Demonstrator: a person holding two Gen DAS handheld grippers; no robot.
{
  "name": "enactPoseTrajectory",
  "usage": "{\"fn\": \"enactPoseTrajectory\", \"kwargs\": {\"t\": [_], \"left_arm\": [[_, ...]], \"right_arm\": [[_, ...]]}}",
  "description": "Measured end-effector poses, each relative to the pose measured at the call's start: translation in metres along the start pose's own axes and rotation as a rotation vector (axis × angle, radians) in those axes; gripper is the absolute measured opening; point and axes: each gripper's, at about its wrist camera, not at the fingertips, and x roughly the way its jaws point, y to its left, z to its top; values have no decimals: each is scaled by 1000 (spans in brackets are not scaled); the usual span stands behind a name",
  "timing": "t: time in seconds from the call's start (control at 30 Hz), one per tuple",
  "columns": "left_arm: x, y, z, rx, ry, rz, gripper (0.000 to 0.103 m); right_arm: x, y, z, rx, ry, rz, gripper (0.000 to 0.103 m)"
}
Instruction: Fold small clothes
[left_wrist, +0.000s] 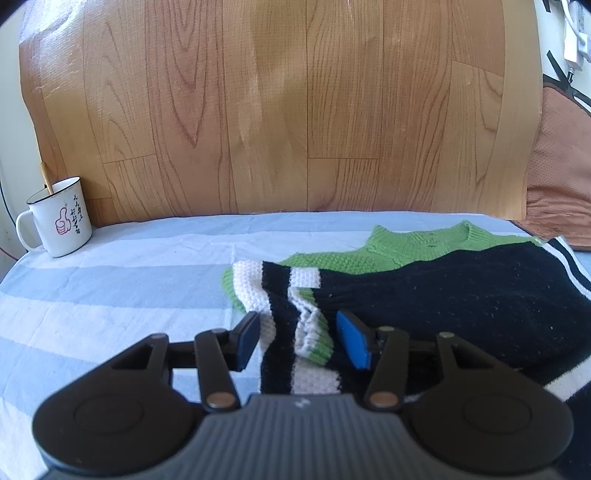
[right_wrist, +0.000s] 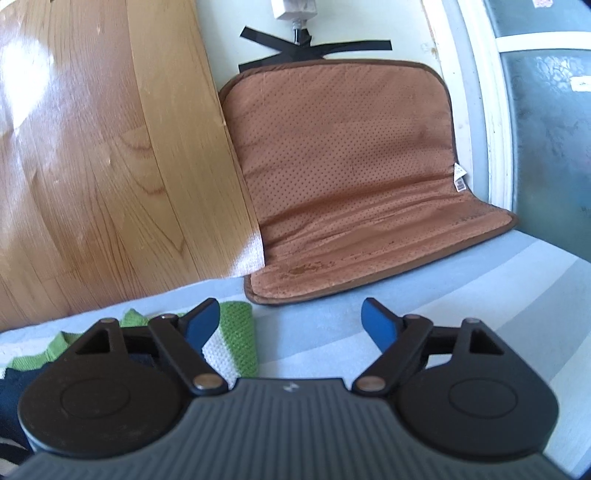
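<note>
A small knit sweater (left_wrist: 461, 291), black with a green collar and white stripes, lies on the blue-and-white striped cloth (left_wrist: 110, 295). Its striped sleeve (left_wrist: 288, 332) is folded across the body. My left gripper (left_wrist: 301, 341) is open, its jaws standing either side of the sleeve cuff without closing on it. In the right wrist view, my right gripper (right_wrist: 291, 325) is open and empty above the cloth (right_wrist: 461, 295), with the sweater's green and white edge (right_wrist: 236, 332) just behind its left finger.
A white enamel mug (left_wrist: 57, 218) with a stick in it stands at the far left. A wood-grain sheet (left_wrist: 277, 110) covers the back wall. A brown perforated mat (right_wrist: 351, 166) leans at the back right, by a window frame (right_wrist: 495, 110).
</note>
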Motion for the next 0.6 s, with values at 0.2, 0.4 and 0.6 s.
{"fn": "enactPoseTrajectory", "kwargs": {"t": [0.2, 0.4, 0.6], "left_arm": [[0, 0, 0, 0, 0, -1, 48], [0, 1, 0, 1, 0, 0, 49], [1, 1, -1, 4, -1, 0, 49]], "right_arm": [[-5, -7, -2, 65, -26, 8, 100], [5, -27, 0, 202, 58, 54, 103], [-2, -18, 2, 162, 40, 28, 103]]}}
